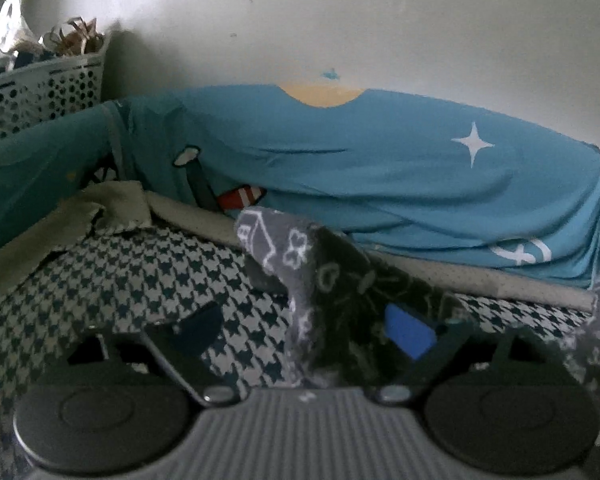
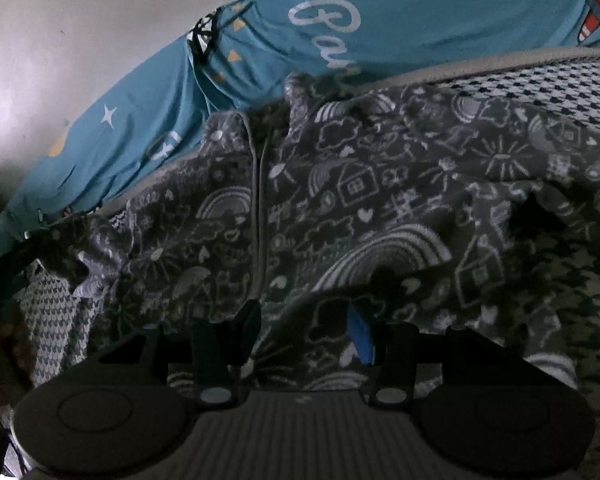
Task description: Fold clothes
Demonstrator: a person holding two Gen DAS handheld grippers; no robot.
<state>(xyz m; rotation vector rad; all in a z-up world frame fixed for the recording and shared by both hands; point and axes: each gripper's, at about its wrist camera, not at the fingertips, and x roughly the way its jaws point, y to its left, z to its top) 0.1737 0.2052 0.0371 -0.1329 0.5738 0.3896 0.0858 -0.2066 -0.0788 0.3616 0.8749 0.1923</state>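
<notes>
While the grey doodle-print garment [image 2: 360, 184] lies spread over the houndstooth bed cover [image 1: 112, 276], we are early in the fold, gathering an edge on each side.

Nearest us in the right wrist view, the right hand-held gripper [image 2: 304, 328] has its jaws partly apart with a ridge of the grey fabric rising between them; we cannot tell whether the pads press it.

In the left wrist view, the left hand-held gripper [image 1: 300, 332] stands wide, a hanging flap of the same garment draped against its blue-padded finger at about 3 o'clock. We judge it released, not clamped.

Next, as we judge it, both need a firm pinch before the edge is carried across, since the plush cloth bunches easily.

Farther off, at 12 o'clock, a teal printed sheet [image 1: 380, 168] covers the bed's raised side.

At 10 o'clock, by the wall, stands a white perforated basket [image 1: 40, 96], holding what look like crumpled paper and dry strips; we cannot name them surely.
</notes>
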